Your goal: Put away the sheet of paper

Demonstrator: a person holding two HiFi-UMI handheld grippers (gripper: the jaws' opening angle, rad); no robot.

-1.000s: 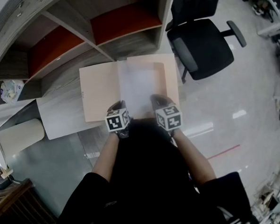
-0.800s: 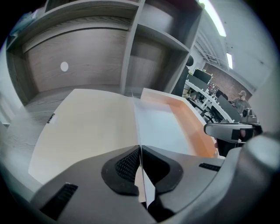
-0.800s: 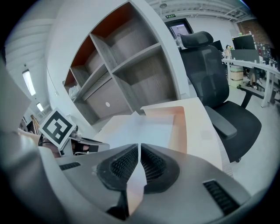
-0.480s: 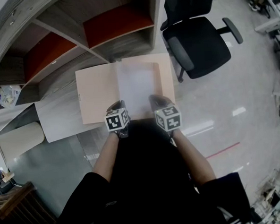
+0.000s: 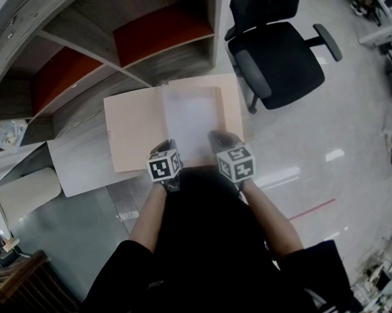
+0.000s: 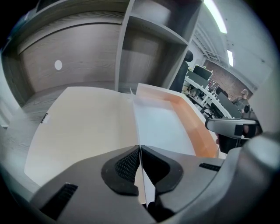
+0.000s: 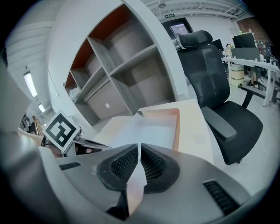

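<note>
**Both near corners pinched, sheet lined up over the folder**

I've got the sheet of paper (image 5: 192, 119) by its near edge. The left hand-held gripper (image 5: 161, 150) is clamped on the near-left corner and the right hand-held gripper (image 5: 220, 142) on the near-right one. I reckon it takes two grips because one would let it flop and crease. The sheet sits over the right half of the open folder (image 5: 136, 130) on the table (image 5: 87, 106). Keeping it flat and square to that half looks like the setup for laying it inside. Can't tell whether the far edge is touching the folder.
</note>
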